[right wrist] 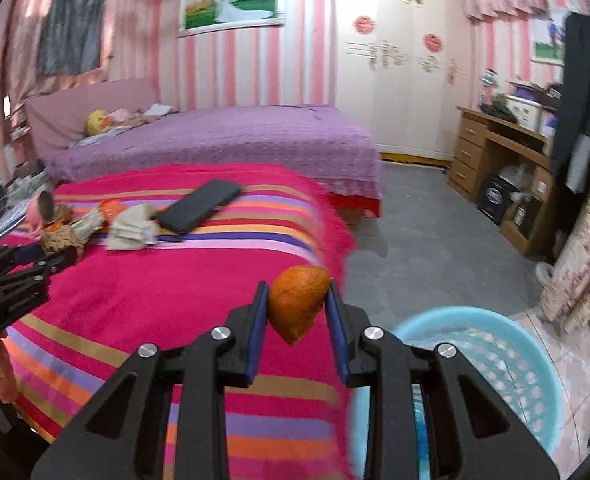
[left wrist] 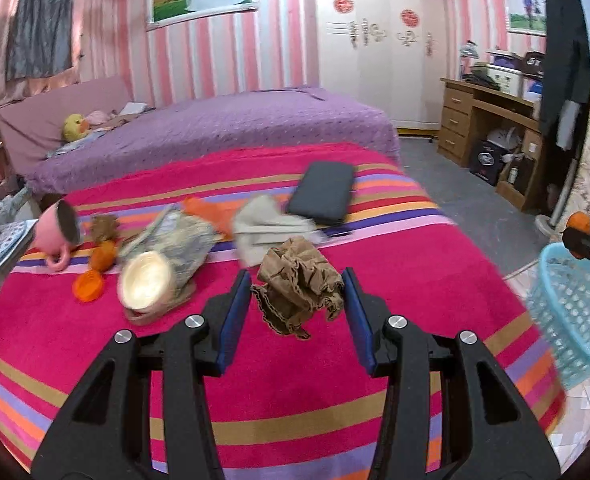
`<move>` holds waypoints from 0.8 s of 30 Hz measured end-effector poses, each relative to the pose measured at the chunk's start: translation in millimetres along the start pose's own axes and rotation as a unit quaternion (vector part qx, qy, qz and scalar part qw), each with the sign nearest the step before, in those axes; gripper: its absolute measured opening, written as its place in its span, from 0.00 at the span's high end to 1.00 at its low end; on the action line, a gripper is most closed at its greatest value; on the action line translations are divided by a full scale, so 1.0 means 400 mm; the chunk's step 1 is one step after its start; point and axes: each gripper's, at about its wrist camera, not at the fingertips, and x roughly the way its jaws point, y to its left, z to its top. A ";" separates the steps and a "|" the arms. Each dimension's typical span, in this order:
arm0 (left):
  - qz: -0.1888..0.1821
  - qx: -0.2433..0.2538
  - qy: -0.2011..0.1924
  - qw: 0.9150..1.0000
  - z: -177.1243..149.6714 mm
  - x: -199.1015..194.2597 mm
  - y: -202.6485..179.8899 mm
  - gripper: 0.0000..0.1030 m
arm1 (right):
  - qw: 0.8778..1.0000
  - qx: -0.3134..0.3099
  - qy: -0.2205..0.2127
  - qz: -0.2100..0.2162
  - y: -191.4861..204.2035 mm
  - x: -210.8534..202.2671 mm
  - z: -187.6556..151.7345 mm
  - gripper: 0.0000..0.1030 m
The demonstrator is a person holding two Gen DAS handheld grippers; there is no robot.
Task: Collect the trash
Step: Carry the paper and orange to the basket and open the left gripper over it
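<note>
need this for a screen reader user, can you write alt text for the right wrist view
The right gripper holds a piece of orange peel above the edge of a striped pink blanket, beside a light blue basket on the floor. Farther back lie crumpled paper and a dark case.

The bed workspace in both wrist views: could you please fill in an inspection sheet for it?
Surface: striped blanket over a bed.
Job's things: crumpled brown paper in the left gripper; orange peel in the right gripper; blue basket on the floor beside the bed.
Clutter: pink mug on its side, dark case, beige cloth, orange scraps.
Grippers: both shut on their items.
Cables: nothing seen.
Surroundings: purple bed, wooden desk, white wardrobe.
</note>
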 end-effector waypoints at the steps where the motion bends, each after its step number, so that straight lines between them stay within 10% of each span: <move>1: -0.015 -0.003 0.003 1.000 0.005 0.000 -0.028 0.56 | 1.000 0.006 0.001 -0.009 -0.030 -0.006 -0.007 0.72; 10: -0.106 0.024 0.019 0.994 -0.014 0.010 -0.315 0.56 | 0.993 0.072 0.015 -0.097 -0.301 -0.061 -0.103 0.72; 24: -0.178 0.080 0.043 0.980 -0.054 0.014 -0.644 0.56 | 0.984 0.124 0.021 -0.128 -0.470 -0.070 -0.176 0.72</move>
